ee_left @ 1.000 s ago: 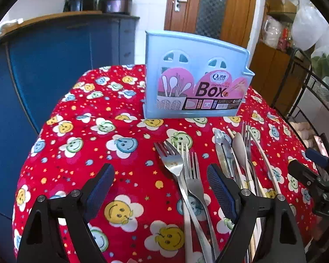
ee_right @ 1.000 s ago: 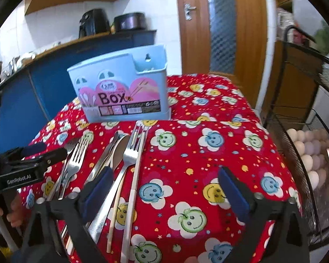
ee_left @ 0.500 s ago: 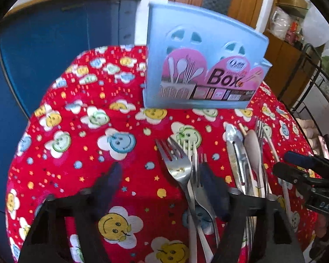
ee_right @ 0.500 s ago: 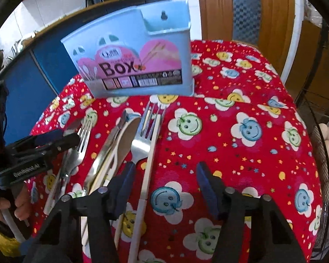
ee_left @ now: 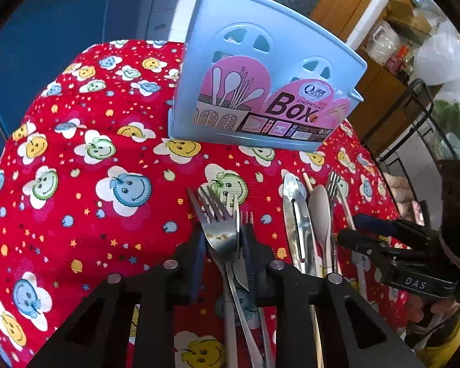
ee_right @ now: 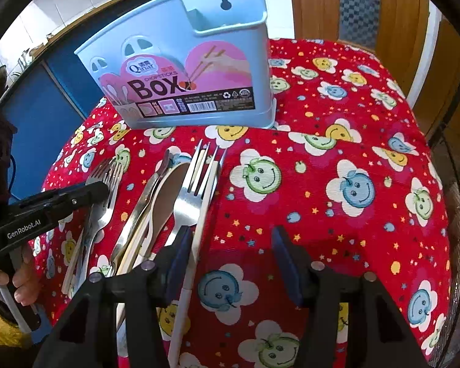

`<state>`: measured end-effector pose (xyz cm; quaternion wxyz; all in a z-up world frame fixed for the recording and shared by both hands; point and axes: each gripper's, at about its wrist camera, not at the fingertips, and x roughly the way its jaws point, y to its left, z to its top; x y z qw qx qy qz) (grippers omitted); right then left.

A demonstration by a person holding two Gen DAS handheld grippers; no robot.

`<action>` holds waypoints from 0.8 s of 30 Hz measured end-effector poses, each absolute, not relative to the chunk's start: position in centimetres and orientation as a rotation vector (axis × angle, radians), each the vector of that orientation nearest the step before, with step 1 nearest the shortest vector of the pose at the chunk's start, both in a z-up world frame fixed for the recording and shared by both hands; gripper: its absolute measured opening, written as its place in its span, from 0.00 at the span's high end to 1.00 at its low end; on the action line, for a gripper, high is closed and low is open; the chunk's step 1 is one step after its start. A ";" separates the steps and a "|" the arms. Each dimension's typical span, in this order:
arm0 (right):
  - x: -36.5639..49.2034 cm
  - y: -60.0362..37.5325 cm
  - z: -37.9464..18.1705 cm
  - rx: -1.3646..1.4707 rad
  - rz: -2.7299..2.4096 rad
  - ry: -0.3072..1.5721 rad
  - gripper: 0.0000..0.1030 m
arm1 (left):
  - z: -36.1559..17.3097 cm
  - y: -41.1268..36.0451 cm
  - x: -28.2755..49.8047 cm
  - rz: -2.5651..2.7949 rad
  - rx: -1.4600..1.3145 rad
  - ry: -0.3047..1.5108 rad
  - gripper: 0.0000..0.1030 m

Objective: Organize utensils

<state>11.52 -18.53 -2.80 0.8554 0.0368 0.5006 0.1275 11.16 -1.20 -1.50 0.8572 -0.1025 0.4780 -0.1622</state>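
red smiley tablecloth, wooden door, blue cabinet

My left gripper was low over the table, its jaws drawn in close with the fork between them; the dark blue pads sat tight at either side of the fork's neck. My right gripper hovered apart to the right, jaws spread wide, nothing between the pads. My left hand was wrapped around its gripper's handle, fingers curled, and my right hand gripped its own handle likewise.
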 end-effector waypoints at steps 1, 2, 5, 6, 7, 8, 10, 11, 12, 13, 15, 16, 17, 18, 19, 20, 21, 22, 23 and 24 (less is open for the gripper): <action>11.6 -18.7 -2.8 0.088 0.276 1.058 0.44 | -1.4 -1.1 11.2 -0.340 -0.221 1.002 0.81; 11.8 -18.9 -2.8 0.099 0.282 1.065 0.44 | -1.3 -1.1 11.2 -0.340 -0.224 0.998 0.81; 12.4 -19.3 -2.7 0.113 0.300 1.089 0.45 | -1.0 -1.3 10.8 -0.333 -0.214 0.982 0.81; 12.4 -19.3 -2.7 0.113 0.304 1.096 0.45 | -0.9 -1.3 10.6 -0.331 -0.208 0.978 0.81; 12.2 -19.2 -2.7 0.111 0.306 1.101 0.45 | -0.8 -1.4 10.5 -0.329 -0.201 0.975 0.81; 12.3 -19.1 -2.7 0.106 0.307 1.105 0.45 | -0.7 -1.4 10.4 -0.325 -0.199 0.972 0.81; 12.3 -19.0 -2.7 0.089 0.306 1.108 0.46 | -0.6 -1.3 10.4 -0.317 -0.210 0.972 0.81; 12.2 -18.9 -2.6 0.082 0.302 1.109 0.51 | -0.6 -1.1 10.4 -0.313 -0.223 0.972 0.81; 12.3 -18.9 -2.6 0.079 0.299 1.110 0.58 | -0.6 -0.9 10.4 -0.314 -0.238 0.973 0.83; 12.5 -19.0 -2.6 0.080 0.298 1.112 0.63 | -0.6 -0.7 10.4 -0.316 -0.248 0.975 0.85; 12.7 -19.0 -2.5 0.108 0.314 1.124 0.83 | -0.6 -0.3 10.4 -0.321 -0.266 0.975 0.88; 12.7 -19.1 -2.7 0.125 0.323 1.133 0.87 | -0.6 -0.2 10.4 -0.325 -0.268 0.972 0.92; 12.8 -19.1 -2.8 0.144 0.332 1.142 0.88 | -0.5 -0.1 10.3 -0.333 -0.270 0.970 0.93; 12.8 -19.1 -2.8 0.156 0.338 1.144 0.89 | -0.4 0.0 10.3 -0.341 -0.269 0.966 0.94; 12.7 -19.0 -2.8 0.161 0.339 1.141 0.89 | -0.2 0.0 10.2 -0.346 -0.263 0.959 0.95; 12.6 -19.0 -2.7 0.165 0.335 1.136 0.89 | 0.0 0.0 10.1 -0.354 -0.257 0.951 0.95; 12.5 -19.0 -2.6 0.170 0.335 1.132 0.90 | 0.1 0.0 10.0 -0.360 -0.251 0.946 0.95; 12.3 -19.0 -2.4 0.180 0.339 1.126 0.91 | 0.3 0.0 9.9 -0.366 -0.244 0.941 0.95; 12.1 -18.9 -2.1 0.191 0.343 1.121 0.91 | 0.4 0.0 9.7 -0.372 -0.241 0.936 0.95; 11.9 -18.8 -1.8 0.197 0.346 1.115 0.92 | 0.5 0.1 9.6 -0.378 -0.241 0.932 0.95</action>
